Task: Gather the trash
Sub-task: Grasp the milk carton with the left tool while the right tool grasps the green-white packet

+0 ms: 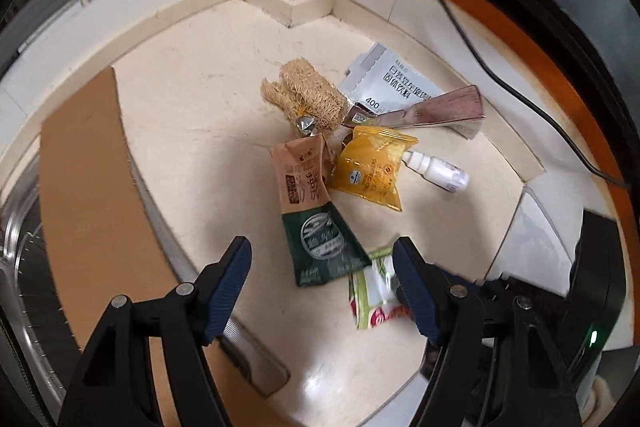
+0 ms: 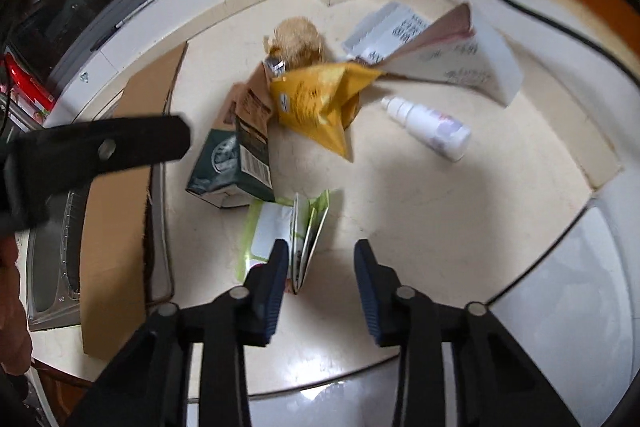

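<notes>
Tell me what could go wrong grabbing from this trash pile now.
The green-white wrapper sits beside the right gripper, off-centre of its open jaws, so closing may miss it. The white dropper bottle lies on its side and could roll if nudged. The yellow packet overlaps the brown-green carton, risking a double pickup.

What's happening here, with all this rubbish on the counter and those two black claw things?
A person holds two grippers over a pile of trash on a pale counter, apparently about to collect it. Both are open and hold nothing. The left gripper hovers by the green and brown carton. The right gripper is close over the green and white wrapper. Lying untouched are a yellow packet, a small white bottle, a loofah scrubber and a white pouch.
</notes>
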Available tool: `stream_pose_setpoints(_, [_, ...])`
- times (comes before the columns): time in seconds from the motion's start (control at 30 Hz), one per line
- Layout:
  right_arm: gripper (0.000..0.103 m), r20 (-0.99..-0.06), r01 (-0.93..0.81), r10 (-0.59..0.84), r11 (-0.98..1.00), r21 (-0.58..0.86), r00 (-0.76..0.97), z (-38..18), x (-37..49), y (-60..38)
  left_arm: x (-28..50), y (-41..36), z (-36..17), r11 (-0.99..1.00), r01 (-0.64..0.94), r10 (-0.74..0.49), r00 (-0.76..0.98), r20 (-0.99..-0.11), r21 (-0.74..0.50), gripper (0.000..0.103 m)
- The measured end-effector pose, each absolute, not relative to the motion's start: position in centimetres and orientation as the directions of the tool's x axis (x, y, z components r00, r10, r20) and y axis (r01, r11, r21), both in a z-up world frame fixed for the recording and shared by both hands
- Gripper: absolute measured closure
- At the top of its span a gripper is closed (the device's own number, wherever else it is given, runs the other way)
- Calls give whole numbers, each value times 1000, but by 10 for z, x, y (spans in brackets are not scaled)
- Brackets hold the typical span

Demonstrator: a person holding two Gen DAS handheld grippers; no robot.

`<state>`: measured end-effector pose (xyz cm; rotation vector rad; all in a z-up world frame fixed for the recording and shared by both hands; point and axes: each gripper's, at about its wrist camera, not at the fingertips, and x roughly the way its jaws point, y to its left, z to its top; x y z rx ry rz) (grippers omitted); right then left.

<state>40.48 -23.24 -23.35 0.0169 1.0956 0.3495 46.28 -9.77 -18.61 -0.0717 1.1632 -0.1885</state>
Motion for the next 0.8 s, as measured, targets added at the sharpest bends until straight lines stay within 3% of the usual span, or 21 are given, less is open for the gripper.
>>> stream_pose_setpoints(0.1, [95, -863, -278, 321, 934, 222, 390, -240, 408, -233, 475, -101, -198, 982, 93, -186, 360, -914, -163, 32])
stream_pose_setpoints(0.4, [98, -842, -211, 291, 953, 215, 454, -234, 410, -261, 489, -109, -224, 984, 85, -176, 311, -934, -158, 32])
stream_pose_setpoints(0.8, [98, -836, -199, 285, 956, 215, 468, -231, 404, -276, 505, -112, -239, 969, 28, -245, 288, -926, -247, 36])
